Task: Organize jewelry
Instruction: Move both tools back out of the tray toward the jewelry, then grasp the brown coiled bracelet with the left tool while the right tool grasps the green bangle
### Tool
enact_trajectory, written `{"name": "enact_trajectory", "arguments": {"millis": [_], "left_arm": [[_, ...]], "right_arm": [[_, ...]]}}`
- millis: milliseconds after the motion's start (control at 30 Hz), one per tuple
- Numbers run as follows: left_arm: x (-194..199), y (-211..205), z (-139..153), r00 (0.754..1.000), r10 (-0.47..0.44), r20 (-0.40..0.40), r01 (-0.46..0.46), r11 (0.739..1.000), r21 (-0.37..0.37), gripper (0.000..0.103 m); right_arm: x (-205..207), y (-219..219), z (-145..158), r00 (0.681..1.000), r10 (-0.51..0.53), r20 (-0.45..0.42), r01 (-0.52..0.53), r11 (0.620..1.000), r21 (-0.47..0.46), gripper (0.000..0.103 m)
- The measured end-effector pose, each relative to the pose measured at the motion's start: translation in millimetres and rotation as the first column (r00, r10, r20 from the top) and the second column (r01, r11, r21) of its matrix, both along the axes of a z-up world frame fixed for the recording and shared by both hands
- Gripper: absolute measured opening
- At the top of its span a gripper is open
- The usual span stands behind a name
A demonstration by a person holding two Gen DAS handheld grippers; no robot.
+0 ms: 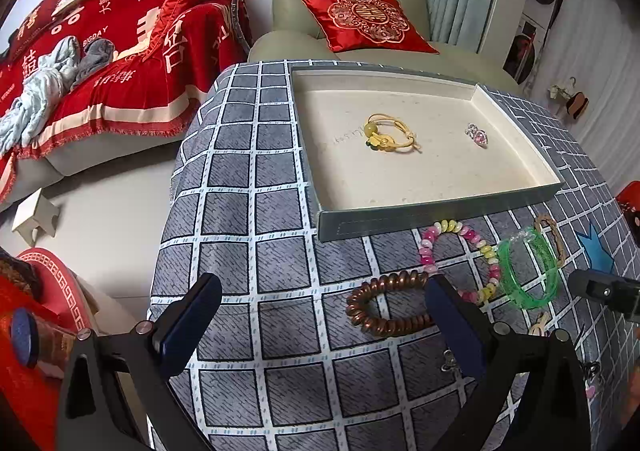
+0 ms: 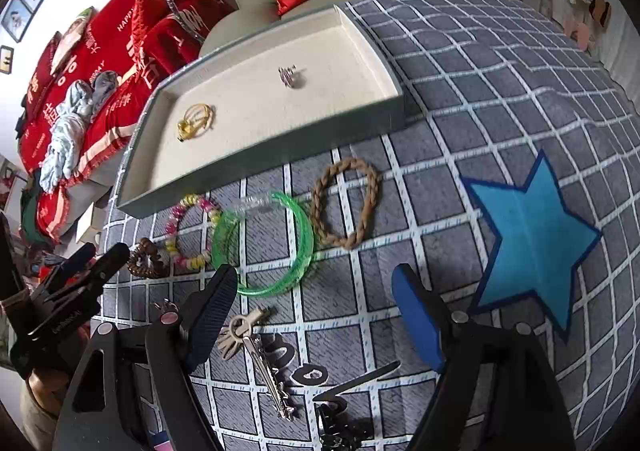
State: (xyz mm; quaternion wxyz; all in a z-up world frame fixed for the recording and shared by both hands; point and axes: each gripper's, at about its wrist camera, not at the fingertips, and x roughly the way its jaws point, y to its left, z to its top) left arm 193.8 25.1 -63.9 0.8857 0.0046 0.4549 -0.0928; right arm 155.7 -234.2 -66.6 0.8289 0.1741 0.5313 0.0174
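Note:
A cream-lined tray [image 1: 400, 217] [image 2: 256, 167] sits on the checked tablecloth and holds a yellow cord bracelet [image 1: 390, 134] [image 2: 195, 120] and a small pink crystal piece [image 1: 478, 135] [image 2: 292, 76]. In front of it lie a copper coil bracelet [image 1: 384, 307] [image 2: 146, 261], a pink-and-yellow bead bracelet [image 1: 460, 255] [image 2: 192, 229], a green bangle [image 1: 528, 267] [image 2: 264, 247] and a braided tan ring [image 2: 347, 203] [image 1: 552, 235]. My left gripper [image 1: 324, 299] is open just before the copper bracelet. My right gripper [image 2: 314, 289] is open near the green bangle, above a hair clip [image 2: 260, 355].
A blue star patch [image 2: 528, 239] lies on the cloth to the right. Black hair clips [image 2: 344, 423] lie at the near edge. A green armchair with a red cushion [image 1: 368, 21] stands behind the table, and a red-covered sofa [image 1: 112, 51] to the left.

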Motion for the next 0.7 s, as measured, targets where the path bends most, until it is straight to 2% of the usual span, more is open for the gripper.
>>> {"name": "enact_trajectory", "arguments": {"millis": [267, 333, 400, 533, 633, 700], "left_arm": [[5.5, -3.7, -13.6, 0.998, -0.053, -0.034, 0.053, 0.999, 0.007, 0.103], [6.3, -3.6, -16.7, 0.997, -0.061, -0.049, 0.061, 0.998, -0.001, 0.097], [8.7, -2.6, -19.9, 0.996, -0.066, -0.064, 0.065, 0.998, -0.009, 0.097], [7.2, -5.1, -21.2, 0.995, -0.075, -0.067, 0.074, 0.997, -0.007, 0.09], [4.6, -8.2, -20.6, 0.995, -0.077, -0.062, 0.078, 0.997, 0.013, 0.089], [3.0, -10.3, -20.7, 0.995, -0.083, -0.063, 0.084, 0.996, 0.018, 0.083]], "right_arm": [[1.0, 11.2, -11.3, 0.999, -0.034, -0.023, 0.034, 0.999, -0.018, 0.082], [2.5, 15.8, -11.4, 0.999, -0.04, -0.016, 0.04, 0.998, -0.038, 0.082], [4.6, 20.3, -11.1, 0.999, -0.041, -0.015, 0.041, 0.998, -0.056, 0.075], [8.0, 30.7, -10.5, 0.999, -0.036, -0.017, 0.034, 0.994, -0.104, 0.066], [8.8, 37.7, -10.8, 0.999, -0.031, -0.018, 0.028, 0.989, -0.144, 0.053], [9.4, 42.3, -10.4, 0.999, -0.027, -0.019, 0.024, 0.985, -0.17, 0.044]]}}
